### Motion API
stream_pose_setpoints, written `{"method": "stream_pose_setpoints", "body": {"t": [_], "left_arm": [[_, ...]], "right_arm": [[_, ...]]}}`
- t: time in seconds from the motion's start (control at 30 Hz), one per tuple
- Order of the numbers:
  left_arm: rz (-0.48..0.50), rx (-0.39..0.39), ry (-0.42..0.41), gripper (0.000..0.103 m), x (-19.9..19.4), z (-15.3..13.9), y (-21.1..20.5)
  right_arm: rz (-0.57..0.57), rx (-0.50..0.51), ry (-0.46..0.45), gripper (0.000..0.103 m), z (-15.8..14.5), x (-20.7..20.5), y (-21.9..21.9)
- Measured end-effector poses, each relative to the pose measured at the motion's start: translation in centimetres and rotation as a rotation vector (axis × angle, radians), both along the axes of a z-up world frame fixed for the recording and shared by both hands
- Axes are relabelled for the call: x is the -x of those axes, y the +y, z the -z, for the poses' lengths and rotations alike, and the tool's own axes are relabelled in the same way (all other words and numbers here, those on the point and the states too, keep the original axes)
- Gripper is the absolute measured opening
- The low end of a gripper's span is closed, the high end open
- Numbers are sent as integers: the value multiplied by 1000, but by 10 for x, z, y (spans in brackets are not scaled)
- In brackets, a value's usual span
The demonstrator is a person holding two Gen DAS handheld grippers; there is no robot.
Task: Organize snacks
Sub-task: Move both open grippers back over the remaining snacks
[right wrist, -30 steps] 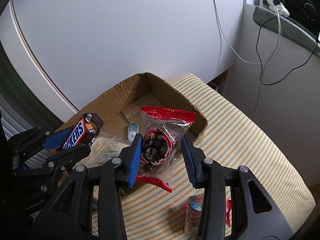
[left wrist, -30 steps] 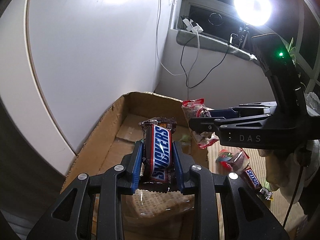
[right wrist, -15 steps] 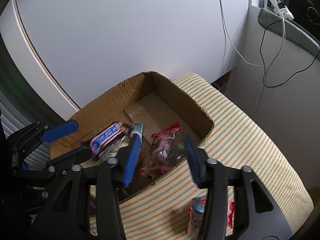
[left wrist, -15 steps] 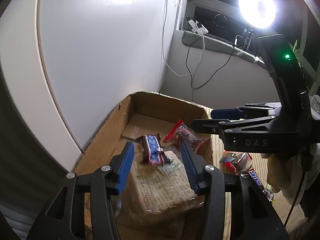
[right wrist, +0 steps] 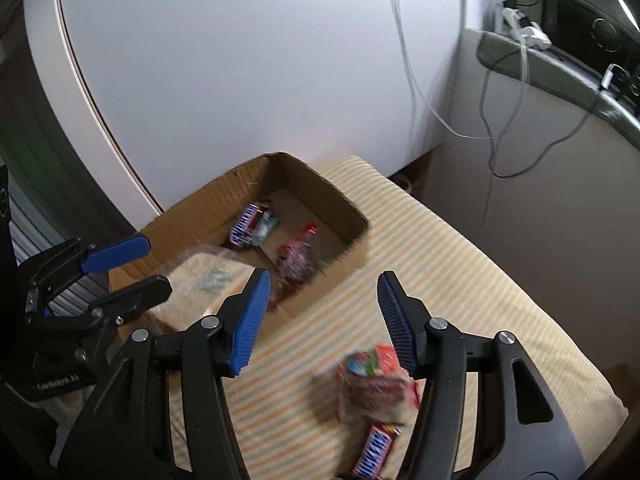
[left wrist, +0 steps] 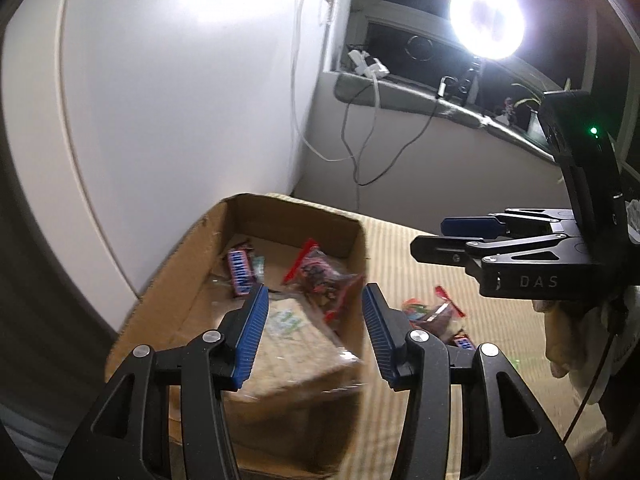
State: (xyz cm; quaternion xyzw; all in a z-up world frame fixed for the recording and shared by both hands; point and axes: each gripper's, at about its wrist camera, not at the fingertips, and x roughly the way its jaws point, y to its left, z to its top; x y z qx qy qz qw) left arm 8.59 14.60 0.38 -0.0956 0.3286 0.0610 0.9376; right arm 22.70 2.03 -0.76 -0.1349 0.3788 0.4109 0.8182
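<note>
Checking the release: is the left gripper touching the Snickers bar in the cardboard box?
Apart. Left wrist view: left gripper open; Snickers bar lies in cardboard box.

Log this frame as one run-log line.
left gripper: open, empty | right gripper: open, empty | Snickers bar, red-sealed packet: in cardboard box | loose snacks: on striped cushion

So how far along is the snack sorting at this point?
Partly done. A Snickers bar and a red-edged snack packet already lie in the cardboard box, beside a clear-wrapped block. Nothing is in hand: the left gripper and right gripper are both open and empty. Still left on the striped cushion: a red-and-clear packet and another Snickers bar.
</note>
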Motion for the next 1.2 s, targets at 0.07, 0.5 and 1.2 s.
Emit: {"method": "stream_pose_setpoints", "body": {"t": [0.07,0.5,1.2], "left_arm": [[20,3,0,48,-2,1,-9],[126,19,28,48,-11,12,-65],[272,98,187,40,-44,60,-130]], "right_arm": [[13,1,2,58,2,-1,-11],[72,52,21,58,30,12,-90],[-44,164,92,46,102,68,-125]]}}
